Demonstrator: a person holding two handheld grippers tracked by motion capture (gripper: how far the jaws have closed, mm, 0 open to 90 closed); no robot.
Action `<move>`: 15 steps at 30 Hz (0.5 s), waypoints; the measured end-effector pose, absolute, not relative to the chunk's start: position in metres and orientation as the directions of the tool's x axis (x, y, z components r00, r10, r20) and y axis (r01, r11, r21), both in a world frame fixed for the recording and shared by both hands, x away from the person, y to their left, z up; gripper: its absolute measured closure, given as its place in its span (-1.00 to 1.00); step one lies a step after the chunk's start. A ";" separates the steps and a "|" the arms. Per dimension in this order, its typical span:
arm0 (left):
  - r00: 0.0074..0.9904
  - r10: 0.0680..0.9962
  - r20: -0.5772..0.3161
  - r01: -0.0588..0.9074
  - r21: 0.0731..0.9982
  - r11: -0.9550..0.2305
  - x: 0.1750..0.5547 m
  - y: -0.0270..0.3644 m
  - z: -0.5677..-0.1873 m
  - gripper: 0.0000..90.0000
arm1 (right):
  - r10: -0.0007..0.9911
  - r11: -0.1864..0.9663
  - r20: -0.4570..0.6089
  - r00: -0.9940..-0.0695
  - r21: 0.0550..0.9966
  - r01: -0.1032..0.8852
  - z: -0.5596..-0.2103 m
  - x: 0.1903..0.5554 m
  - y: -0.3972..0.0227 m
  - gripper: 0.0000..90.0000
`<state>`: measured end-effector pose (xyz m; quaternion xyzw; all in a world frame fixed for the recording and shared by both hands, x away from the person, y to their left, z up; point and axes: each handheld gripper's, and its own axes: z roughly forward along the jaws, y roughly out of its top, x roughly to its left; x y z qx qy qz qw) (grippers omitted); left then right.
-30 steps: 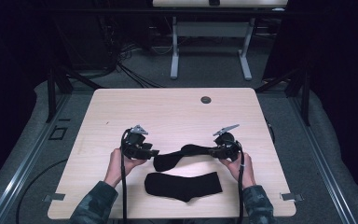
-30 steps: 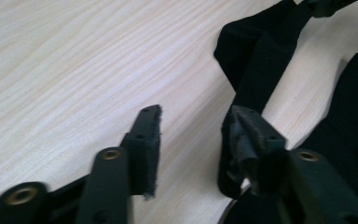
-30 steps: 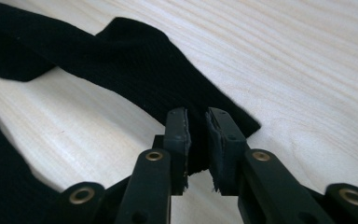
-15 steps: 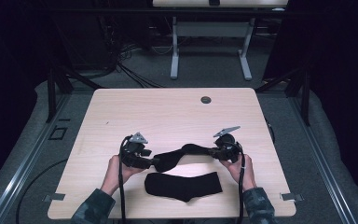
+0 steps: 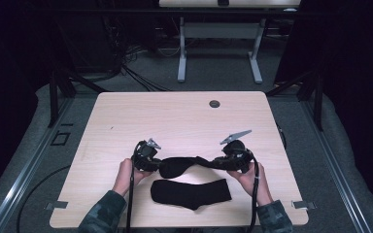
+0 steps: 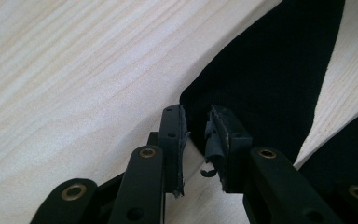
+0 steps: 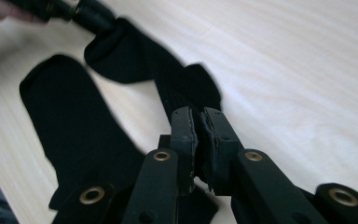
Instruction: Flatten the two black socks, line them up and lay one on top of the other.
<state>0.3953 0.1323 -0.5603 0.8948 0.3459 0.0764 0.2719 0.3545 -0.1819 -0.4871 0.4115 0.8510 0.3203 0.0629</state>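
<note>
I'm working over a pale wood-grain table with rounded corners, standing on a grey floor. Near its far edge I see a small dark round grommet set into the top. On the near half, a black sock lies flat, its length running left to right. Just beyond it a second black sock stretches across the top, one end resting on the wood.

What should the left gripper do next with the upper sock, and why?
Probably finish closing the left gripper: its jaws have just been closing, but a gap remains and the upper sock edge sits between them ungripped. The right gripper already pinches the other end, so then both could lift it toward the lower sock.
</note>
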 end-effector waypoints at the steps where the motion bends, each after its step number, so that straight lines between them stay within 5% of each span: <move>1: 0.754 0.655 -0.047 0.573 0.536 -0.620 0.395 0.131 -0.560 0.66 | 0.753 0.444 0.157 -0.639 0.595 0.670 -0.484 0.364 -0.185 0.83; 8: 0.754 0.655 -0.049 0.572 0.540 -0.618 0.396 0.132 -0.561 0.64 | 0.855 0.357 0.047 -0.517 0.669 0.652 -0.507 0.433 -0.193 0.55; 12: 0.751 0.658 -0.063 0.578 0.546 -0.607 0.398 0.135 -0.562 0.58 | 0.814 0.389 0.090 -0.574 0.649 0.654 -0.515 0.429 -0.198 0.27; 15: 0.753 0.654 -0.063 0.574 0.547 -0.609 0.398 0.135 -0.562 0.57 | 0.807 0.398 0.098 -0.582 0.637 0.660 -0.520 0.419 -0.205 0.26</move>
